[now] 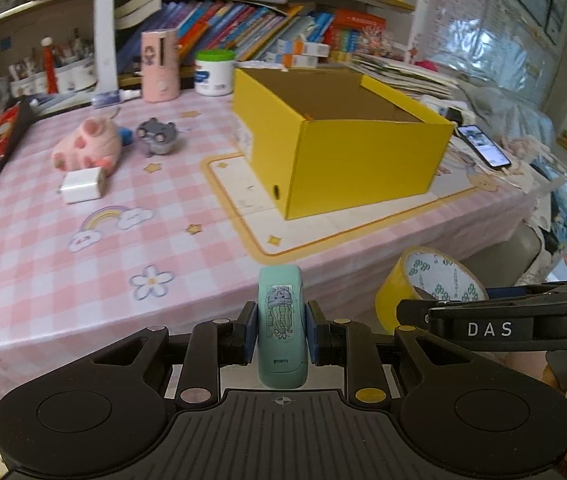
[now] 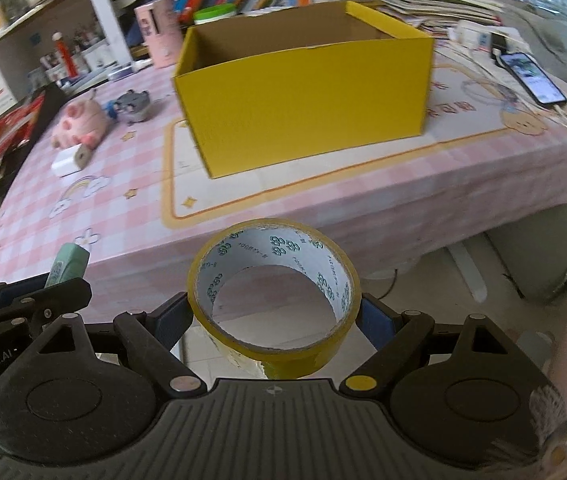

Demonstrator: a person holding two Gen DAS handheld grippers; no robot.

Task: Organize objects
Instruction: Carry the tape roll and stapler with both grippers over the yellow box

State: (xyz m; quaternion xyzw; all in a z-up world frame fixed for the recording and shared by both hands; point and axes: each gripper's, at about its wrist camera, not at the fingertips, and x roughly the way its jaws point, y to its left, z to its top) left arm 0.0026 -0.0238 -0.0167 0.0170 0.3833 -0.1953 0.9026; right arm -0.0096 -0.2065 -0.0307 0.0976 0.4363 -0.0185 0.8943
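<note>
Fingers of the left hand-held gripper [image 1: 281, 330] clamp an upright mint case [image 1: 282, 320]; the right hand-held gripper [image 2: 275, 316] pinches a yellow tape roll [image 2: 273, 292]. Both hang before the tabletop [image 2: 363, 200] edge. Upper centre, the open yellow box [image 2: 303, 104] lies ahead, likely nearer the right.

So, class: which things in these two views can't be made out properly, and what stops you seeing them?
- Yellow box floor: both views, near walls hide it.
- Book titles: left view, blurred.
- Phone screen: right view, too small.
- Tape roll: left view, partly behind the right tongs.
</note>
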